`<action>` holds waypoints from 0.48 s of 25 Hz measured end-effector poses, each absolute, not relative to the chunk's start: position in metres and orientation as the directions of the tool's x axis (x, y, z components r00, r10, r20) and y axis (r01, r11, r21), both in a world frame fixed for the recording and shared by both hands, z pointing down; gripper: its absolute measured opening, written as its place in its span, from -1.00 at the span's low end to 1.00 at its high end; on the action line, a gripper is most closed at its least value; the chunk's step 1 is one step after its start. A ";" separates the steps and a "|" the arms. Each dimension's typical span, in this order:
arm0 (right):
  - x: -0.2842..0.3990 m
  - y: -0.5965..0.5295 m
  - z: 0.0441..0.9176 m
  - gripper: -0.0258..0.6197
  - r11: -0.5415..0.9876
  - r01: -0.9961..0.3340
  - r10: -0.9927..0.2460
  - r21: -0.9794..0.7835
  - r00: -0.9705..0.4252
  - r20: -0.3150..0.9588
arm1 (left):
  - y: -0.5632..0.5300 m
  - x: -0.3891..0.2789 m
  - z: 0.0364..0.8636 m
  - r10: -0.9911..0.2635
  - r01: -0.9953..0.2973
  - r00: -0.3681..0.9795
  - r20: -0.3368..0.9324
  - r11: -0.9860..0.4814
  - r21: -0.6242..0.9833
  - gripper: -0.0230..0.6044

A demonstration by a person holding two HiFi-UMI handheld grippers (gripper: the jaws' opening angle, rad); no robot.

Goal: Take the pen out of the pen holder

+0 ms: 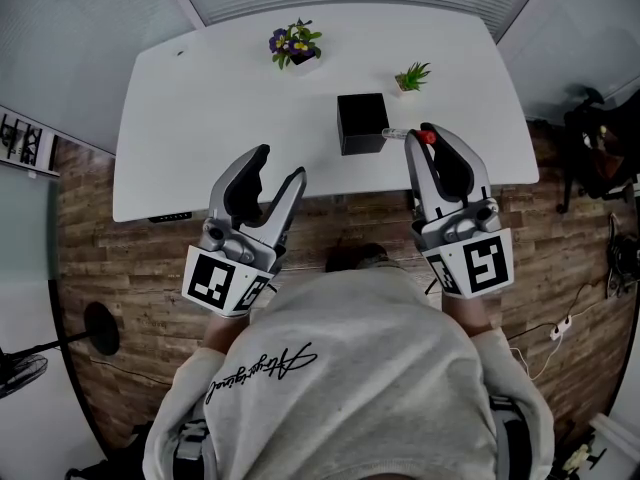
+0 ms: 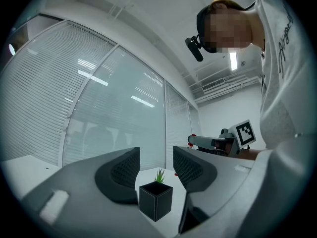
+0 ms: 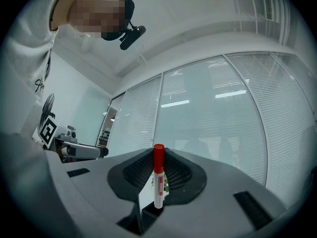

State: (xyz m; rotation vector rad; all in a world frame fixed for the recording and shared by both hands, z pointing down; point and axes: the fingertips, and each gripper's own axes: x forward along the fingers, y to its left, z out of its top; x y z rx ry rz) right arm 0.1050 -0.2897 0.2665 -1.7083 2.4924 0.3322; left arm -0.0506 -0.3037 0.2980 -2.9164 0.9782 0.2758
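The black square pen holder (image 1: 362, 123) stands on the white table (image 1: 200, 118), right of its middle. My right gripper (image 1: 420, 136) hovers just right of the holder, shut on a pen (image 1: 427, 137) with a red cap. In the right gripper view the pen (image 3: 158, 182) stands upright between the pads, cap on top. My left gripper (image 1: 280, 165) is open and holds nothing, over the table's near edge, left of the holder. In the left gripper view the holder (image 2: 156, 200) shows between and beyond the open jaws of this gripper (image 2: 156, 165), apart from them.
A pot of purple flowers (image 1: 294, 45) and a small green plant (image 1: 411, 77) stand at the back of the table. The plant (image 2: 160, 175) shows behind the holder. Wooden floor lies around the table, with cables (image 1: 560, 323) at the right.
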 end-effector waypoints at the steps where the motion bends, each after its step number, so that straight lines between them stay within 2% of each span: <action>1: 0.105 -0.289 0.266 -0.74 0.346 -0.930 -0.908 0.121 -0.365 -0.206 | -0.304 -0.052 0.298 -0.596 -0.605 0.781 -0.185 -0.796 0.008 -0.31; 5: 0.103 -0.287 0.266 -0.74 0.347 -0.930 -0.908 0.122 -0.365 -0.207 | -0.304 -0.056 0.299 -0.612 -0.619 0.770 -0.182 -0.785 0.021 -0.52; 12: 0.098 -0.282 0.265 -0.74 0.352 -0.928 -0.905 0.124 -0.371 -0.208 | -0.300 -0.061 0.299 -0.624 -0.630 0.759 -0.186 -0.776 0.029 -0.70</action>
